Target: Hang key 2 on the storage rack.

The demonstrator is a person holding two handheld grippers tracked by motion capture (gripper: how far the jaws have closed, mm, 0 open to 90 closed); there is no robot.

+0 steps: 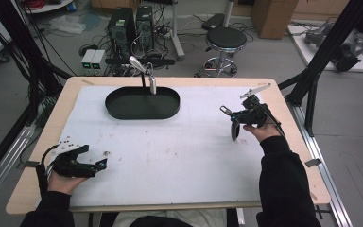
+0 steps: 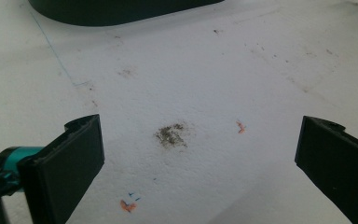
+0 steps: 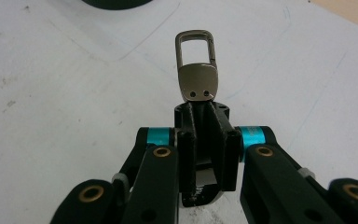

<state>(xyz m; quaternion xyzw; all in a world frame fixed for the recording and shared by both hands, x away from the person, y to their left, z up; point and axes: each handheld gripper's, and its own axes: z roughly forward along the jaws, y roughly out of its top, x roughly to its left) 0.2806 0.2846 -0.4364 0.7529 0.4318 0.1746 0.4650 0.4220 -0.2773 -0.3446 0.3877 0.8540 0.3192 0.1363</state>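
High view: the right gripper (image 1: 230, 113) is lifted off the white foam mat (image 1: 170, 151), clamped on a dark key fob with a metal clip (image 1: 234, 124) that hangs from its jaws. The black oval tray (image 1: 118, 111) lies well off to that gripper's left.

Left gripper view: the left gripper (image 2: 198, 154) rests with jaws wide apart, nothing between them.

Right gripper view: the clip juts out beyond the closed jaws. Pickup looks done; placing remains, probably in the tray.

left tongs (image 1: 101, 164) spread wide, low, right tongs (image 1: 225, 111) clamped shut, raised
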